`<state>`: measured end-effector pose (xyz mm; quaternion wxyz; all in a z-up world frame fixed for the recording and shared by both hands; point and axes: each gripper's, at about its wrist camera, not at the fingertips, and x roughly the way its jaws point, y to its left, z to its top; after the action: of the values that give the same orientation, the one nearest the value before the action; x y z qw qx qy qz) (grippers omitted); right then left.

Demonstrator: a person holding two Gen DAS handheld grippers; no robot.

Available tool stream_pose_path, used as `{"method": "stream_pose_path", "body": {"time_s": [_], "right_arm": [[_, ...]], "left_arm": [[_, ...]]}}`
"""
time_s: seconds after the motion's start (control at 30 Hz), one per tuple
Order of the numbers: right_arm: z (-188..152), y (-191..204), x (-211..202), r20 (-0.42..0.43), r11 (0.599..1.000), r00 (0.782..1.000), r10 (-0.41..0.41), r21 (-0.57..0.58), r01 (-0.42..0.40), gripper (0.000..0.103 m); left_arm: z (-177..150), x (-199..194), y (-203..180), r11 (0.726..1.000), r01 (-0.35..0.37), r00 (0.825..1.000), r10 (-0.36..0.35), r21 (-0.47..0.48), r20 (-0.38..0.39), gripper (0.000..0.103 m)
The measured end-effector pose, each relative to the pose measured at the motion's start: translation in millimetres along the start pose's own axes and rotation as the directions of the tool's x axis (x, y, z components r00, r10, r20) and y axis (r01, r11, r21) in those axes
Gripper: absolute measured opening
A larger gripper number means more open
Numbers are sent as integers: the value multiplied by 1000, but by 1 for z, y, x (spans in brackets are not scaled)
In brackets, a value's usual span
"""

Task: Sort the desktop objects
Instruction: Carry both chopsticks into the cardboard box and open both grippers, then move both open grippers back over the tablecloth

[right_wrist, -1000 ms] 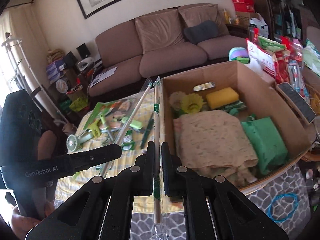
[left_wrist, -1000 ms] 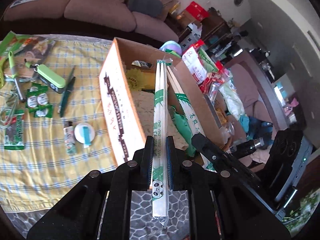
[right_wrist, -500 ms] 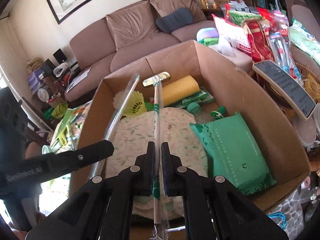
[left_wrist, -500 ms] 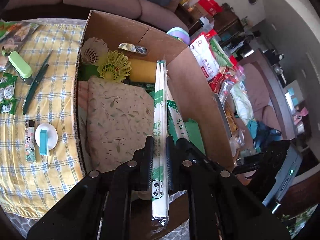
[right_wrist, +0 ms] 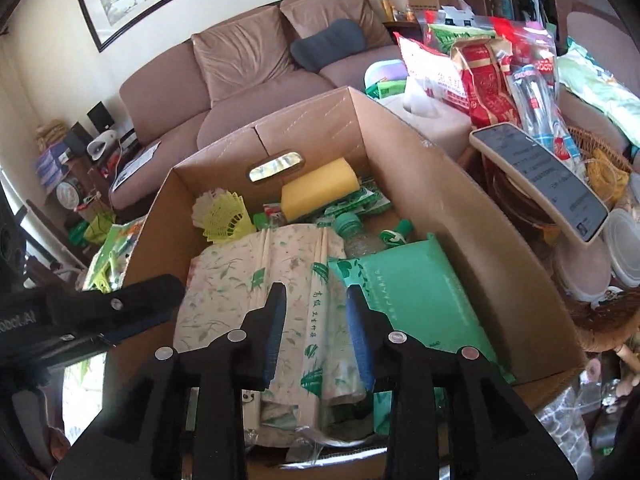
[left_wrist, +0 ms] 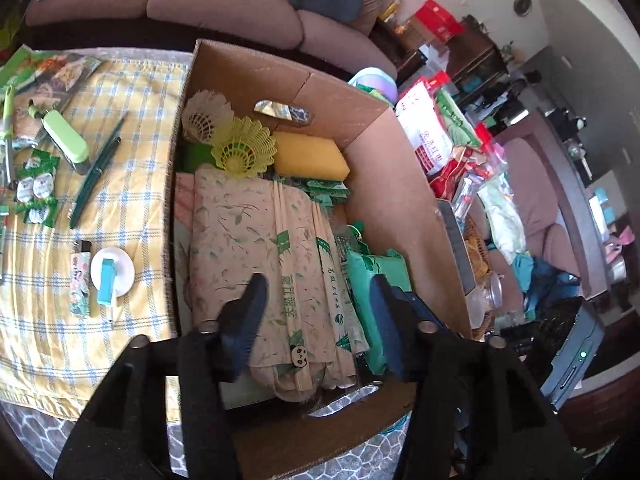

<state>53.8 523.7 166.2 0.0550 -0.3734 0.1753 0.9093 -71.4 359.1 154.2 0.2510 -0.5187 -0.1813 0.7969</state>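
Two wrapped chopstick packs (left_wrist: 289,276) (right_wrist: 314,320) lie side by side on the floral cloth (left_wrist: 232,232) inside the cardboard box (left_wrist: 404,216) (right_wrist: 448,200). My left gripper (left_wrist: 316,300) is open and empty just above them. My right gripper (right_wrist: 316,320) is open and empty over the same packs. The box also holds a yellow sponge (left_wrist: 310,156) (right_wrist: 318,188), shuttlecocks (left_wrist: 244,148), a green wipes pack (right_wrist: 408,304) and a bottle (right_wrist: 352,232).
On the yellow checked cloth (left_wrist: 52,320) left of the box lie a lighter (left_wrist: 80,276), a white round item (left_wrist: 112,272), pens (left_wrist: 96,176), a green case (left_wrist: 66,138) and sachets. Snack bags (right_wrist: 480,72) and a phone (right_wrist: 540,176) crowd the right. A sofa stands behind.
Both grippers were shut on chopstick packs held over the box; now both have opened and the packs lie on the floral cloth inside the box.
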Motion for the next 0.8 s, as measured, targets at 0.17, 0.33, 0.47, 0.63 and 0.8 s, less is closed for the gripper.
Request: {"method": "stream_pose_path", "body": {"time_s": [0.17, 0.33, 0.47, 0.63, 0.8], "right_arm": [[-1, 12, -12, 4, 1000, 1000, -2, -21, 2, 44], [-8, 27, -20, 0, 999, 1000, -8, -35, 8, 72], [-16, 40, -28, -15, 998, 1000, -21, -59, 20, 103], [-29, 56, -40, -14, 997, 1000, -25, -74, 24, 103], [-38, 82, -53, -1, 995, 1000, -4, -99, 4, 103]], "left_arm": [[0, -21, 10, 1000, -27, 1000, 27, 15, 3, 70], [-12, -48, 17, 996, -48, 998, 46, 78, 30, 101], [-22, -69, 26, 991, -36, 999, 33, 126, 23, 103], [-38, -89, 44, 985, -55, 998, 54, 164, 13, 103], [-53, -106, 79, 982, -90, 996, 90, 167, 9, 103]]}}
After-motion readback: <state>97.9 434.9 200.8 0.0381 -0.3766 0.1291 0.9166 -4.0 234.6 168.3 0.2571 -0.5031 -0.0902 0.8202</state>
